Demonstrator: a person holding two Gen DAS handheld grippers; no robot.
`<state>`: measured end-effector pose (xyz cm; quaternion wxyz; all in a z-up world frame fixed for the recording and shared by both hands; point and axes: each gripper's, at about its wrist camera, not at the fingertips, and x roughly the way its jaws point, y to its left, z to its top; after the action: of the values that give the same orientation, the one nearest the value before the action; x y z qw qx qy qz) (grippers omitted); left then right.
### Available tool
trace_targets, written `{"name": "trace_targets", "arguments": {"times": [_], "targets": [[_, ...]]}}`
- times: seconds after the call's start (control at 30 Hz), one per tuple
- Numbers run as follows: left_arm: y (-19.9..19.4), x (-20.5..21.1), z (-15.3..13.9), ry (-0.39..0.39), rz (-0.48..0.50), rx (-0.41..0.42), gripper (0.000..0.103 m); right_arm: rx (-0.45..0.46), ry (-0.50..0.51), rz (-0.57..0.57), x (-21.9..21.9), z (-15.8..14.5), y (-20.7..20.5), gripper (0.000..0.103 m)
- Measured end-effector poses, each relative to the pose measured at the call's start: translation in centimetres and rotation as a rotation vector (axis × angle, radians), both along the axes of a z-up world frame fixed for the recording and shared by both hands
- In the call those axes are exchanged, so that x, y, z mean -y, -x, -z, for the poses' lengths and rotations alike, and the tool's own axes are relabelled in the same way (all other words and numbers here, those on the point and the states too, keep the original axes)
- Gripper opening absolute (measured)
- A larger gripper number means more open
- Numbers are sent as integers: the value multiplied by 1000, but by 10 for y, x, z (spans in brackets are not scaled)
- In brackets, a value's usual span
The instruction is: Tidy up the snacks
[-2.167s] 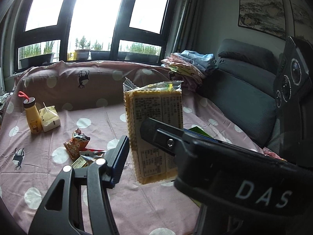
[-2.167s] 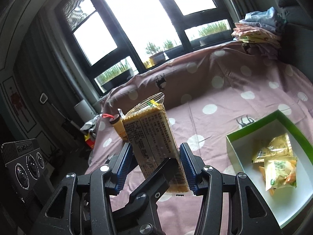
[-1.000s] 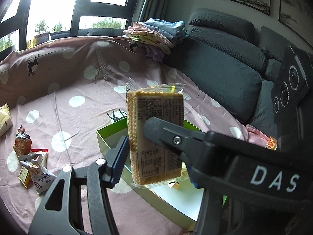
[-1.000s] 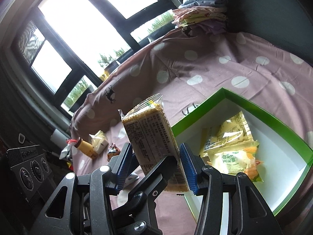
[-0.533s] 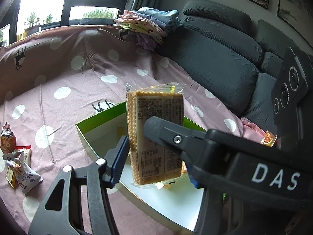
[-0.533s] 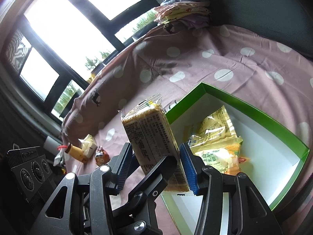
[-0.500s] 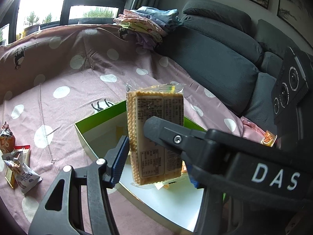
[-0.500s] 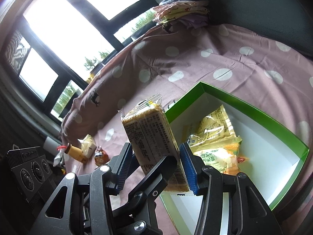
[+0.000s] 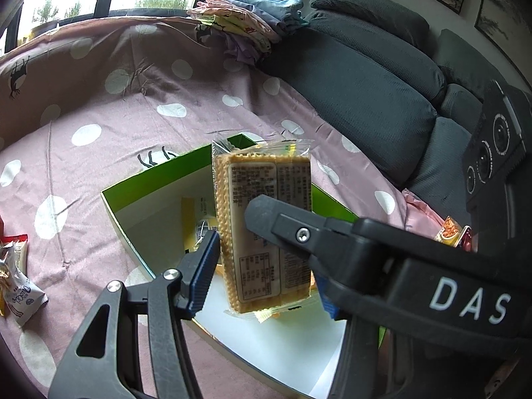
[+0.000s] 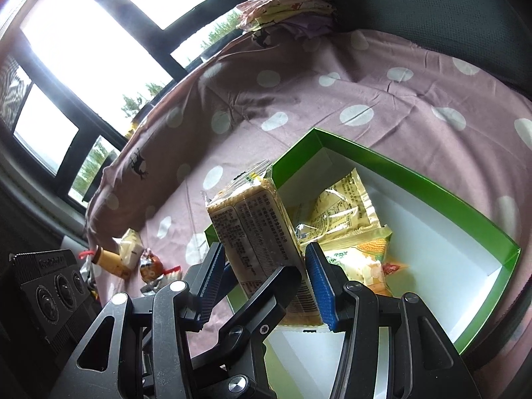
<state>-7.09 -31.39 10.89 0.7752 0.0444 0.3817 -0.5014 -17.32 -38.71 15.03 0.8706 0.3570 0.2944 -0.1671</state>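
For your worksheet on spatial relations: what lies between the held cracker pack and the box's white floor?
In the right wrist view, yellow snack bags lie beneath the cracker pack in the green box.

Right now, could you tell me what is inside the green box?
Yellow snack packets lie inside the green box; the held cracker pack hides part of the floor.

Cracker pack (image 9: 262, 229): tan biscuits, clear wrapper, yellow-green top seal. Box (image 10: 415, 179): green walls, white inside. Bedsheet (image 9: 109, 106): mauve-pink, white polka dots, black deer motifs. Sofa (image 9: 372, 76): dark grey. Gripper pads (image 10: 317, 282): blue. Snack bags (image 10: 345, 216) in box: yellow.
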Motion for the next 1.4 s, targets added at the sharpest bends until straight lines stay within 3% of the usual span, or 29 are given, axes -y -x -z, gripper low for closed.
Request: {"name": "trace_targets", "arguments": {"times": [1.13, 1.27, 1.4], "targets": [[-5, 13, 27, -45, 37, -153, 53, -114, -62, 83, 20, 26, -3, 53], [-4, 10, 25, -42, 28, -171, 57, -108, -99, 147, 27, 27, 6, 53], [-9, -11, 16, 10, -22, -182, 72, -76, -96, 190, 29, 20, 15, 56]]}}
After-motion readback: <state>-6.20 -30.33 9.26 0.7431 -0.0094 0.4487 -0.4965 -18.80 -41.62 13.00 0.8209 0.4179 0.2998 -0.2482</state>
